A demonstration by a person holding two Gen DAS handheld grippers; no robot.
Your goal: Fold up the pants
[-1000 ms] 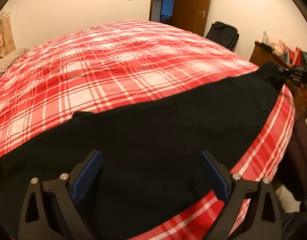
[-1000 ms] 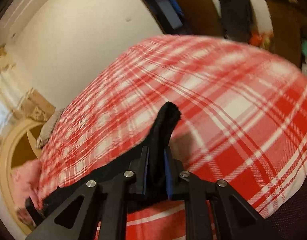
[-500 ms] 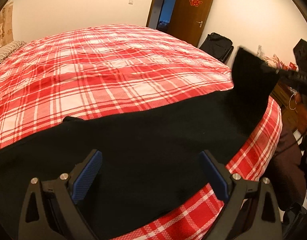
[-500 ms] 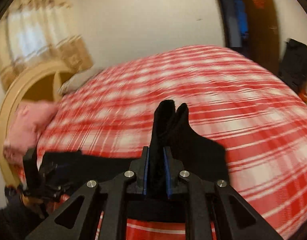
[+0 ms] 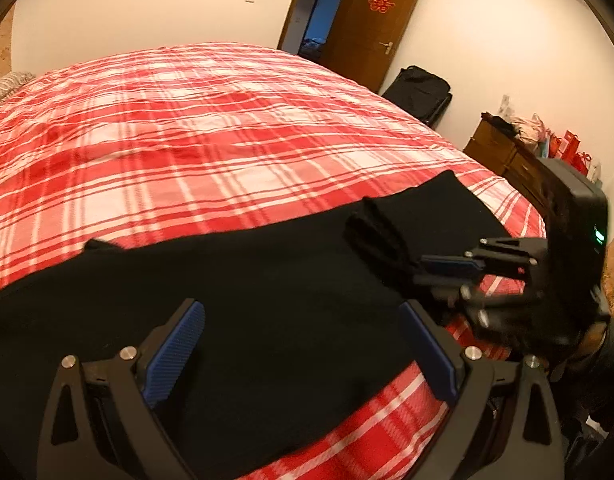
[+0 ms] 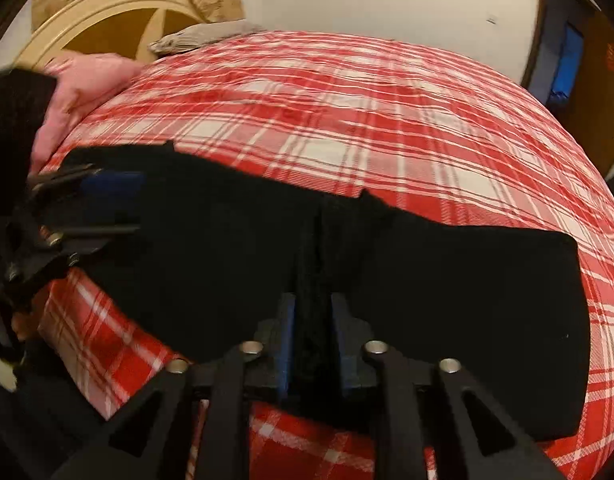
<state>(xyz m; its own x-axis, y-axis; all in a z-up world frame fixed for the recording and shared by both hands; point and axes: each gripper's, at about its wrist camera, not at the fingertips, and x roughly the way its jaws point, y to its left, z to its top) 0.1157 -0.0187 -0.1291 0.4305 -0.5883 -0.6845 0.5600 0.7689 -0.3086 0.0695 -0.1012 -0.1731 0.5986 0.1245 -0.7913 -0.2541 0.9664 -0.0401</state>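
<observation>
pinching a bunched end of the pants (image 6: 447,280), the right gripper (image 6: 313,332) has its jaws narrow on black cloth, carrying that end over the part lying flat. the left gripper (image 5: 299,356) hovers low over the pants with jaws wide apart and nothing between them. the pants lie along the near edge of the bed (image 5: 211,128), a black band on the red plaid cover, partly doubled over at the right.

risks, as i judge them: the carried end is a thick wad, so cloth could slip from the jaws if the right gripper pulls too fast, and the fold would drop crooked. nothing pins the flat layer, so dragging may shift the whole garment toward the bed's edge, where it already sits close and could slide off. the two grippers are near each other; the right one might bump the left's open jaws. beyond them, the door (image 5: 363,24) and dresser (image 5: 503,152) stand well apart.
</observation>
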